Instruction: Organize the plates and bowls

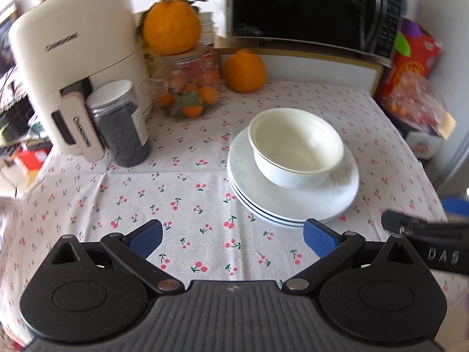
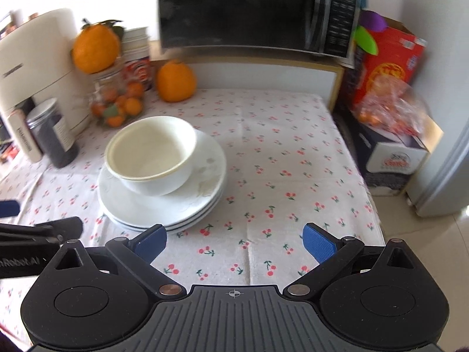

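Note:
A white bowl (image 1: 296, 146) sits tilted on a stack of white plates (image 1: 307, 205) on the cherry-print tablecloth. In the right wrist view the bowl (image 2: 151, 154) and plates (image 2: 164, 205) lie ahead to the left. My left gripper (image 1: 233, 239) is open and empty, just short of the plates' near rim. My right gripper (image 2: 234, 245) is open and empty, to the right of the plates. Each gripper shows at the edge of the other's view: the right one (image 1: 425, 234) and the left one (image 2: 38, 231).
A cream appliance (image 1: 76, 67), a dark jar (image 1: 120, 123), a glass jar of oranges (image 1: 190, 88) with an orange on top, a loose orange (image 1: 244, 70) and a microwave (image 1: 310, 8) line the back. Boxes and bagged fruit (image 2: 390, 108) stand at the right edge.

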The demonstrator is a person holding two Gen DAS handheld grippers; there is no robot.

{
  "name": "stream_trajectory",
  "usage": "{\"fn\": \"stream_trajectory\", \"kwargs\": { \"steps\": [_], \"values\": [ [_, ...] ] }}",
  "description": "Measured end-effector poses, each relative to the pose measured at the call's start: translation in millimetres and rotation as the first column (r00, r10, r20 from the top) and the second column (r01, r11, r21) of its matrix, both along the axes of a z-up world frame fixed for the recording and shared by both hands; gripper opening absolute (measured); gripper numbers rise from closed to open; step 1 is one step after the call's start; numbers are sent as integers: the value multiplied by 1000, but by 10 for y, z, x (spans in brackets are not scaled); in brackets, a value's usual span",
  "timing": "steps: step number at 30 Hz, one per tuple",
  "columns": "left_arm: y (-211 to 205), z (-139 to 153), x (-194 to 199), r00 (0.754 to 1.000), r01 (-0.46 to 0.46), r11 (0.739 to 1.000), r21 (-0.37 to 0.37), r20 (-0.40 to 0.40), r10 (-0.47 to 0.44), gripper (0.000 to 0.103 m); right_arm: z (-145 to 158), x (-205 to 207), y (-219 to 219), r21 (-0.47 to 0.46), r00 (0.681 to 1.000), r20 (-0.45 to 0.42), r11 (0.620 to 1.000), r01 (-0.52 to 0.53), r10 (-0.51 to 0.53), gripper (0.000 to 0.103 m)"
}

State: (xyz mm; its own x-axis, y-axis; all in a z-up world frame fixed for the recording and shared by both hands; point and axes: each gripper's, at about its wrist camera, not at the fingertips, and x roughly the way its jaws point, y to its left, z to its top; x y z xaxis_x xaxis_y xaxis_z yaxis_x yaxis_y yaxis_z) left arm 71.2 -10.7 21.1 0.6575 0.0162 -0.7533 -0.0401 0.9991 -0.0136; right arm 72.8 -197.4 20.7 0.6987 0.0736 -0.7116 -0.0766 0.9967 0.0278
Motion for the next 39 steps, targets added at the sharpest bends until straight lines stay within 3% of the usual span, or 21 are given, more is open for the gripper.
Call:
{"fn": "stream_trajectory", "kwargs": {
  "steps": [11, 26, 39],
  "values": [
    [-22, -40, 16, 999, -42, 999, 22, 15, 42, 103, -82, 11, 48, -28, 996, 6, 995, 91, -90, 100],
    [-61, -53, -7, 999, -48, 996, 68, 21, 47, 103, -93, -1, 53, -37, 995, 8, 995, 96, -95, 100],
    [-71, -53, -15, 999, -44, 997, 66, 21, 42, 103, -91, -2, 62, -40, 995, 10, 995, 95, -94, 100]
  ]
}}
